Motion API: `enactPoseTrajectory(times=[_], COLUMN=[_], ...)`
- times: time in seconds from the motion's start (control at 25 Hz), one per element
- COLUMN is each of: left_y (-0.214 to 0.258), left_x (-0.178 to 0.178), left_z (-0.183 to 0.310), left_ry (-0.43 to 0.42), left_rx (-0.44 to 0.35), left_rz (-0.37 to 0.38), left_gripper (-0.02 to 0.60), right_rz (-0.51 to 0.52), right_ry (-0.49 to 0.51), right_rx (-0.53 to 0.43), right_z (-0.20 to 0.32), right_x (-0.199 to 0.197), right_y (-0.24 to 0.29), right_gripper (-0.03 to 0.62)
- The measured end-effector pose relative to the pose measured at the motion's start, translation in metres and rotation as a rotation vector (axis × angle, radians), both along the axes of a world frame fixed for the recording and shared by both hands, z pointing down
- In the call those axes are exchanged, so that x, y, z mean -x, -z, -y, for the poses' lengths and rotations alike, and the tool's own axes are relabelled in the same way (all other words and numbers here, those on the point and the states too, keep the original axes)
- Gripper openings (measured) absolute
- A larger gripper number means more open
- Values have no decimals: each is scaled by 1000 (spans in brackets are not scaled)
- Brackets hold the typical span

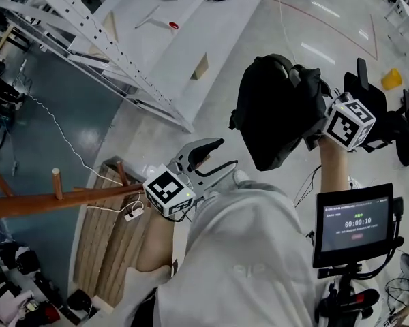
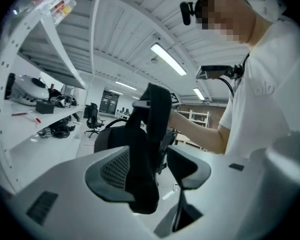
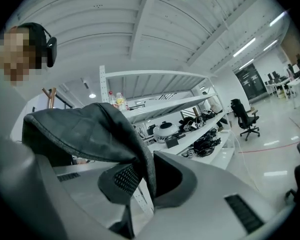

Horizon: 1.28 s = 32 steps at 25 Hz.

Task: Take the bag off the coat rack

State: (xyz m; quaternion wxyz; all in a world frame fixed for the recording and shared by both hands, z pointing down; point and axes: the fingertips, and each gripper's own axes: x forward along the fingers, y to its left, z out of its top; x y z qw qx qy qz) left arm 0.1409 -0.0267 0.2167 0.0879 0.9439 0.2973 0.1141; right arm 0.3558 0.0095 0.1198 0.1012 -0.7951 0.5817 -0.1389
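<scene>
Looking down, I've got a pale glossy floor (image 1: 313,39) with a thin red line (image 1: 334,26) curving across it and a yellow thing (image 1: 391,79) at the right edge. A long white counter (image 1: 157,46) sits upper left, with a small red item (image 1: 174,25) on it. Lower left, a slatted wooden platform (image 1: 109,251) carries a white plug block (image 1: 133,214), and the coat rack (image 1: 48,203) seems to rise from it.

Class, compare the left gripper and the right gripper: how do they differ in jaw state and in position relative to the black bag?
The left gripper has its jaws apart, pinching nothing; the right gripper has its jaws closed on the bag fabric. In the head view the left gripper sits by the person's torso, off the bag's bulk; the right gripper is against it. Both carry a marker cube.
</scene>
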Motion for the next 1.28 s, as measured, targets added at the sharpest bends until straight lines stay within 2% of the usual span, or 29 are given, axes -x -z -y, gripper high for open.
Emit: enactPoseTrajectory(times=[0.2, 0.36, 0.48, 0.56, 0.64, 0.84, 1.28], left_y=[18, 38, 47, 48, 47, 49, 47], left_x=[-6, -18, -30, -39, -48, -61, -65], left_z=[71, 100, 107, 112, 115, 113, 96], left_ry=[234, 321, 367, 410, 442, 444, 406], left_rx=[220, 264, 286, 311, 336, 355, 325], left_rz=[-37, -86, -107, -99, -76, -47, -19], left_gripper=[222, 213, 126, 14, 6, 6, 6], right_rz=[-15, -36, -41, -36, -32, -21, 31], right_ry=[3, 21, 27, 26, 29, 48, 94], right_rx=[3, 3, 1, 6, 5, 19, 1], right_z=[0, 3, 3, 3, 4, 7, 13], right_x=[4, 7, 11, 14, 15, 26, 52], right_y=[3, 4, 5, 5, 3, -3, -8], right_gripper=[66, 66, 66, 66, 66, 66, 64])
